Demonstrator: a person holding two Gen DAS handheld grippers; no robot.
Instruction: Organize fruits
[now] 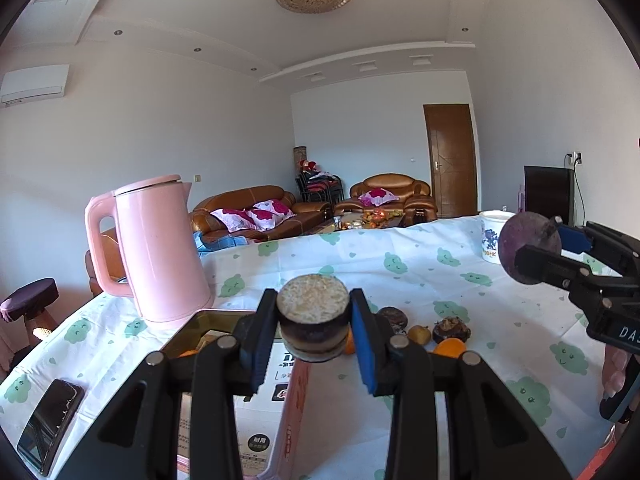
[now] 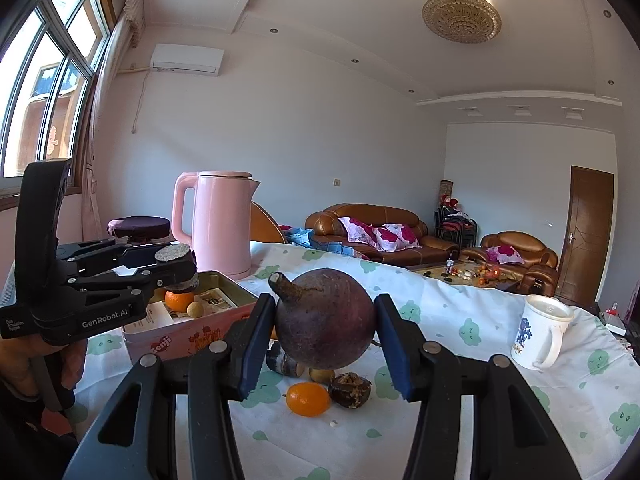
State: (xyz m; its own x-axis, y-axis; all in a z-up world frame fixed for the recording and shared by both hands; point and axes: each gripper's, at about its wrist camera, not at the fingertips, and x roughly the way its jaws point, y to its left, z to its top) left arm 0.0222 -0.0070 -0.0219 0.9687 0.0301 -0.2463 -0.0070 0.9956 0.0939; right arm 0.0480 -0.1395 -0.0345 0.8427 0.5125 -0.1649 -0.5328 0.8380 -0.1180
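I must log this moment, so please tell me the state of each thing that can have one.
Left gripper: shut on the cut cane piece, over the tin box.
Right gripper: shut on the round purple fruit.
Tin box: open, lidless.
Pink kettle: lid closed.
White mug: upright.

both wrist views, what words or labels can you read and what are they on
"GenRobot.AI": left gripper body.
"DA": cut off, right gripper body.
"tenji": pink box side, uncertain.
Mug print: too blurred.
Paper in the box: too small.
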